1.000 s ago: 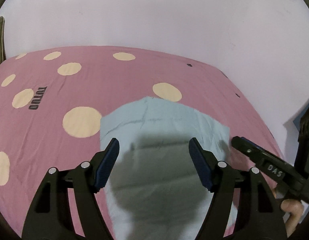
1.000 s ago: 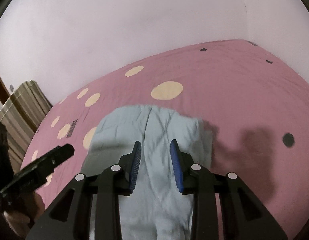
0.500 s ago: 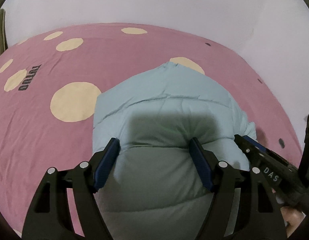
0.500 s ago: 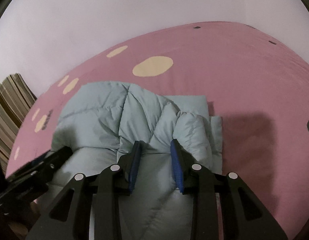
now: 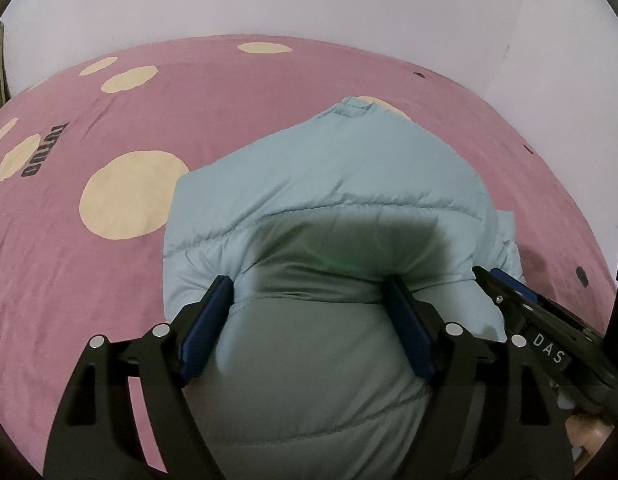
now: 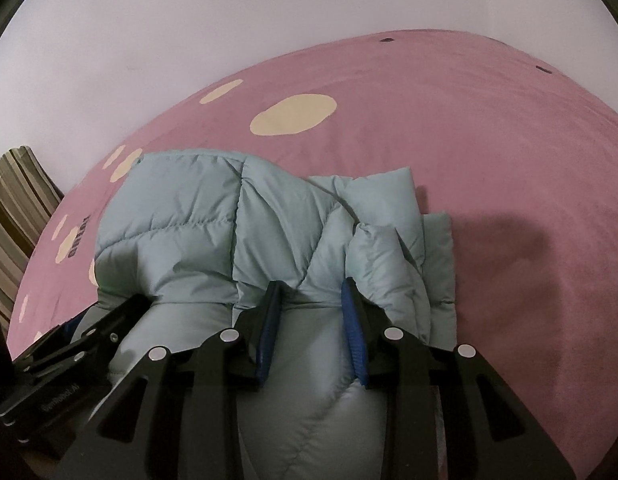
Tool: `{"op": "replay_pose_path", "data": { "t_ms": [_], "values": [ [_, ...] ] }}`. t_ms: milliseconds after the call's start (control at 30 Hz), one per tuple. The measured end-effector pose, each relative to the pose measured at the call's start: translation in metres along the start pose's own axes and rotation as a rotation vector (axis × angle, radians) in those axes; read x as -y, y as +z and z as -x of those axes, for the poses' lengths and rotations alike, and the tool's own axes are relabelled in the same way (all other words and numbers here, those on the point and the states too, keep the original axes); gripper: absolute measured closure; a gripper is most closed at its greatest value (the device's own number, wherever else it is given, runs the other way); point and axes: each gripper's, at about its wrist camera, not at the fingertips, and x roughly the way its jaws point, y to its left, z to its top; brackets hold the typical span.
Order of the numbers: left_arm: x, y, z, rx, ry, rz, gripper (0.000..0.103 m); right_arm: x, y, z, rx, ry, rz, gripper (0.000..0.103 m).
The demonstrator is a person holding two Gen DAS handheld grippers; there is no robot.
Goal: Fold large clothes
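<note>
The puffy light-blue quilted jacket (image 5: 329, 200) bulges between the blue pads of both tools: the left hand-held gripper (image 5: 309, 304), jaws wide and just opened further, and the right hand-held gripper (image 6: 311, 304), narrow, pinching a fold. The jacket lies folded on the pink cream-spotted bed sheet (image 6: 489, 128).

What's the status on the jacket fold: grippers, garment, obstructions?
Left hand-held gripper wide, jaws just opening, jacket bulging between them. Right hand-held gripper pinching a jacket fold. Jacket bunched on the pink bedspread. Nothing in the way.
</note>
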Motion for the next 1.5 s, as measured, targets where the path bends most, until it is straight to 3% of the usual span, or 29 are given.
{"op": "replay_pose_path", "data": {
  "t_ms": [667,867,1000,1200,1333,1500],
  "values": [
    [0.004,0.003,-0.012,-0.017,-0.005,0.004,0.024,-0.010,-0.001,-0.004,-0.003,-0.053,0.017,0.071],
    [0.003,0.008,-0.006,-0.025,-0.019,0.017,0.023,-0.007,-0.004,0.002,0.012,-0.034,0.003,0.070],
    [-0.004,0.012,0.007,-0.036,-0.065,0.046,0.021,-0.003,-0.003,0.015,0.016,0.011,-0.009,0.060],
    [-0.040,0.014,0.041,-0.013,-0.096,0.170,0.018,0.014,-0.002,0.058,0.067,0.068,-0.088,0.033],
    [-0.082,0.010,0.060,0.002,-0.127,0.294,0.016,0.040,0.000,0.085,0.104,0.096,-0.174,0.032],
    [-0.115,-0.009,0.059,-0.035,-0.187,0.439,0.014,0.074,-0.007,0.091,0.079,0.159,-0.312,0.032]
  ]
}}
